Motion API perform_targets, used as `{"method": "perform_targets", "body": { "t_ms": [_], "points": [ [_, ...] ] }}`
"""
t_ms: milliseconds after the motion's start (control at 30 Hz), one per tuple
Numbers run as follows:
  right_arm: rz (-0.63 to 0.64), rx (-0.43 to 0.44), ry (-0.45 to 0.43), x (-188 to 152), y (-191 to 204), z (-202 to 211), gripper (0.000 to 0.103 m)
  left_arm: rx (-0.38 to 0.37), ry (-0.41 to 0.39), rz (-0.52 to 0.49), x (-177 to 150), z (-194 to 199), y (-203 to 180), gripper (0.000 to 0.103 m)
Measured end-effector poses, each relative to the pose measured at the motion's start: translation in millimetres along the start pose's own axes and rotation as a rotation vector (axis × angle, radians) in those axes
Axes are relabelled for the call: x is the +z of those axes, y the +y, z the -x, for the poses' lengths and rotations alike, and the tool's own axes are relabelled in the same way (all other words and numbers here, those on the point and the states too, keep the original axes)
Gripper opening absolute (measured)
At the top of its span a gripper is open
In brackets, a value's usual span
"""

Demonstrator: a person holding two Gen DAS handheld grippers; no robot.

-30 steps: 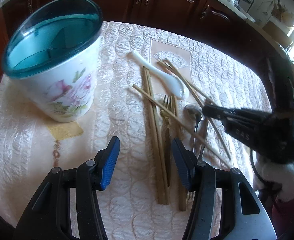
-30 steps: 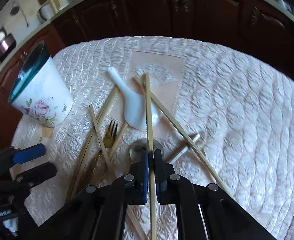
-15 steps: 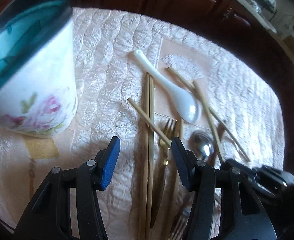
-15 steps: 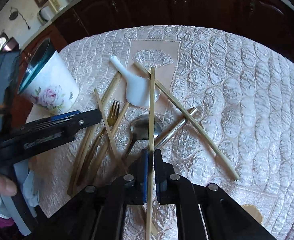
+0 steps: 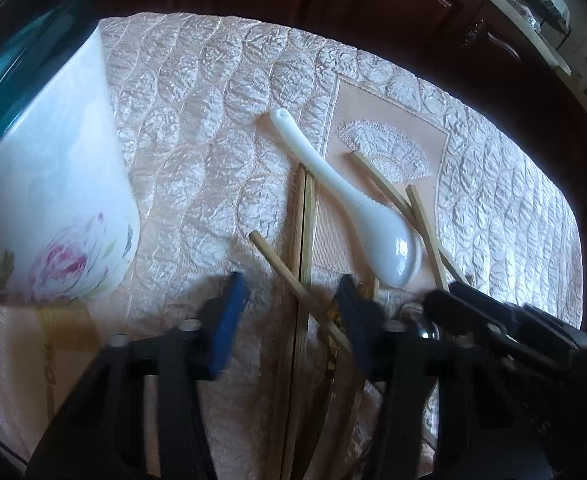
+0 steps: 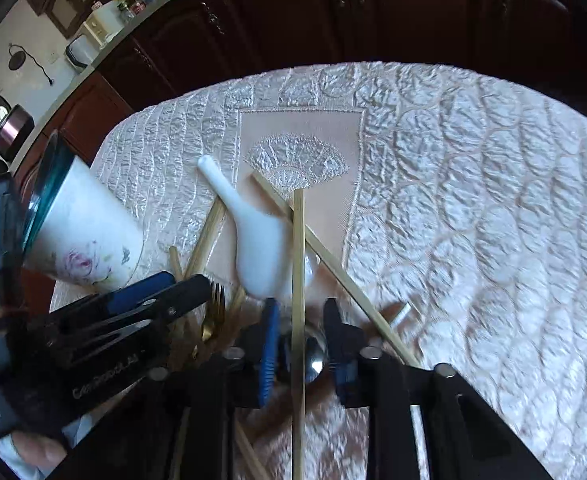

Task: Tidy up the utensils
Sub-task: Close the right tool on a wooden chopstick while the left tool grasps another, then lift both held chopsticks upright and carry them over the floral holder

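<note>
Utensils lie in a heap on the quilted cloth: a white ceramic spoon [image 5: 373, 216] [image 6: 259, 248], several bamboo chopsticks [image 5: 305, 240], a gold fork [image 6: 213, 312] and a metal spoon [image 6: 313, 356]. My left gripper [image 5: 289, 312] is open low over a pair of chopsticks and one slanting chopstick [image 5: 293, 280]. My right gripper [image 6: 299, 336] is open, its jaws apart on either side of a chopstick [image 6: 298, 264] that lies between them. A floral cup with a teal rim [image 5: 49, 184] [image 6: 81, 236] stands at the left.
The cloth-covered table [image 6: 473, 200] ends at a curved far edge with dark wooden cabinets [image 6: 293, 12] behind. My left gripper [image 6: 133, 320] reaches in from the left in the right wrist view, close to my right one.
My right gripper has opened and let go of the chopstick it held. My left gripper moved forward and lower over the chopsticks; both grippers are now close together.
</note>
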State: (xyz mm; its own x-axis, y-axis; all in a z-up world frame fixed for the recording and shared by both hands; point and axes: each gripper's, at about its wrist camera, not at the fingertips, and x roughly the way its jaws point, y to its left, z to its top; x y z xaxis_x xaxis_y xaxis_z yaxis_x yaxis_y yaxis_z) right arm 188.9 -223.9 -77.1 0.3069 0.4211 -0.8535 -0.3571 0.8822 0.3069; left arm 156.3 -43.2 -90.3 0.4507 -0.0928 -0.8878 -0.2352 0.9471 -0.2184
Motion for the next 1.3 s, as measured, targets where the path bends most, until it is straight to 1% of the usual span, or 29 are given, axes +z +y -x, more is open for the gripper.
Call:
{"method": "perform_targets", "body": {
  "t_ms": [33, 67, 100, 167, 200, 267, 400, 500, 633, 733, 833, 933, 1033, 1167, 1233, 1300],
  "points": [
    [-0.003, 0.001, 0.006, 1.0, -0.7, -3.3, 0.008, 0.001, 0.001, -0.008, 2.2, -1.1, -2.9, 0.026],
    [-0.011, 0.005, 0.007, 0.7, -1.6, -5.1, 0.005, 0.004, 0.001, -0.017, 4.3, -1.9, -6.0, 0.022],
    [-0.015, 0.008, 0.005, -0.4, -2.0, -4.6, 0.005, -0.002, -0.004, -0.026, 6.5, -2.3, -6.8, 0.017],
    [-0.011, 0.013, -0.006, -4.0, -2.3, 1.4, 0.005, -0.029, -0.016, -0.038, 11.4, -1.8, -10.8, 0.012],
    [-0.013, 0.019, -0.014, -8.2, -7.1, 11.6, 0.005, -0.034, -0.025, -0.047, 12.2, 0.4, -12.8, 0.005],
    [-0.014, 0.036, -0.043, -14.2, -9.9, 31.1, 0.005, -0.067, -0.036, -0.062, 12.7, 8.3, -13.1, 0.004],
    [-0.024, 0.057, -0.096, -21.6, -12.2, 63.4, 0.005, -0.155, -0.052, -0.098, 12.4, 34.5, -15.8, 0.004],
    [-0.044, 0.087, -0.14, -26.0, -10.9, 84.7, 0.005, -0.198, -0.066, -0.134, 8.4, 54.5, -16.1, 0.004],
    [-0.068, 0.148, -0.203, -28.7, -6.3, 111.7, 0.005, -0.248, -0.091, -0.144, 4.3, 80.1, -10.1, 0.004],
    [-0.063, 0.176, -0.239, -27.8, 4.3, 127.3, 0.005, -0.283, -0.112, -0.156, 1.3, 104.1, -3.9, 0.004],
    [-0.045, 0.211, -0.275, -17.8, 26.2, 137.8, 0.005, -0.293, -0.154, -0.182, -0.3, 133.2, 3.8, 0.004],
    [-0.025, 0.235, -0.315, -2.1, 50.6, 141.5, 0.005, -0.312, -0.198, -0.184, 7.6, 165.1, 18.6, 0.004],
    [-0.007, 0.266, -0.338, 13.3, 72.0, 142.5, 0.005, -0.331, -0.245, -0.184, 20.5, 196.9, 33.4, 0.004],
    [0.041, 0.31, -0.354, 39.1, 111.1, 138.9, 0.005, -0.345, -0.316, -0.184, 41.8, 242.7, 54.1, 0.004],
    [0.065, 0.319, -0.358, 46.8, 127.4, 136.5, 0.005, -0.338, -0.354, -0.181, 53.7, 261.1, 64.2, 0.004],
    [0.086, 0.332, -0.375, 59.4, 146.9, 130.8, 0.005, -0.301, -0.412, -0.177, 66.7, 280.0, 76.7, 0.004]
  ]
}}
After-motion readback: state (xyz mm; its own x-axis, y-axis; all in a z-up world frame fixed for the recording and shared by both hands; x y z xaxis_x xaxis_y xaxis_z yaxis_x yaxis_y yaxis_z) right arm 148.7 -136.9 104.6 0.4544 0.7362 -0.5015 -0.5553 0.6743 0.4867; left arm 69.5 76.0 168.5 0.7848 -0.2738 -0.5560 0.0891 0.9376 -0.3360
